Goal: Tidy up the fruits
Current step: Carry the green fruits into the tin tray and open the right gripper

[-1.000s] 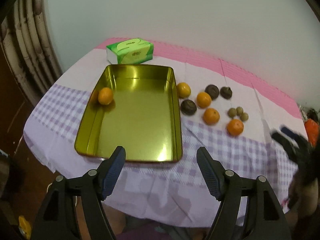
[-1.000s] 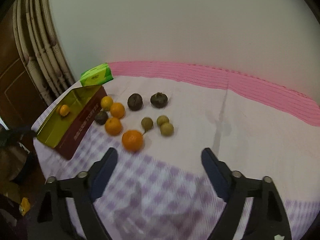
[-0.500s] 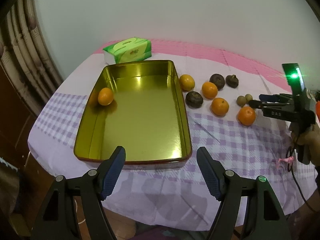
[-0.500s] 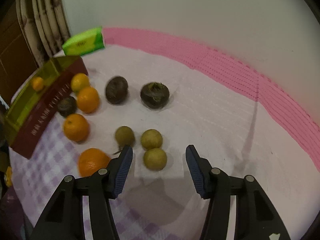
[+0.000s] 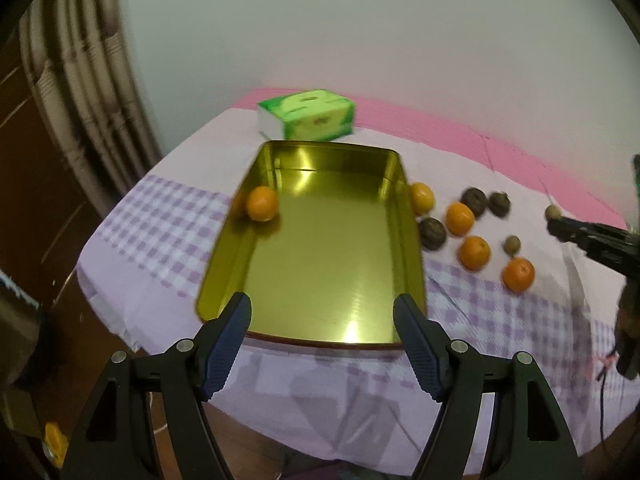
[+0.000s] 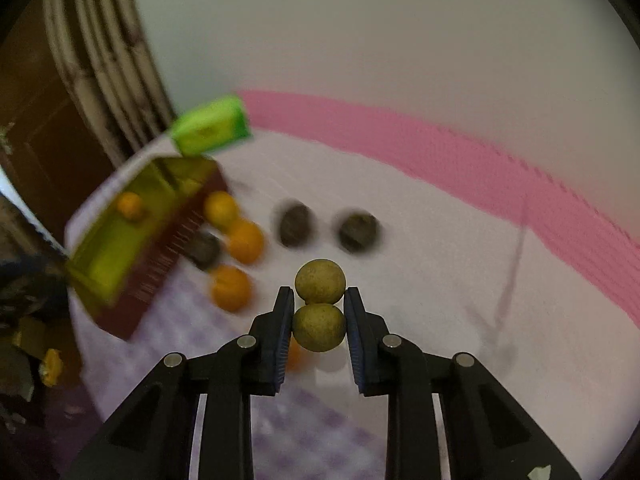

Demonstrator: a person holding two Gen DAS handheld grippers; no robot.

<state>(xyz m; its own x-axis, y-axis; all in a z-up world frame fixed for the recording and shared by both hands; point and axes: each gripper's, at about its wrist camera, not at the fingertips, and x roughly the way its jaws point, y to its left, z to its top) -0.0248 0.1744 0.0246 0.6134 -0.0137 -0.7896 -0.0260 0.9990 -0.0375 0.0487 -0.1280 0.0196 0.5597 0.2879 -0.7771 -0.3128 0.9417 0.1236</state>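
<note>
Right gripper [image 6: 316,328]: your jaws just closed onto a small green fruit [image 6: 319,327].
Neighbour: second green fruit [image 6: 320,281] touching it, just beyond your fingertips.
Left gripper [image 5: 322,336]: half open, empty, over the gold tin [image 5: 320,272].
Bench [image 5: 500,320]: oranges, dark fruits beside tin.

Five oranges [image 5: 473,253] are showing, three dark fruits [image 5: 432,233], three small green-brown fruits [image 6: 319,327], one tin [image 5: 224,276] and one tissue box [image 5: 307,115].
</note>
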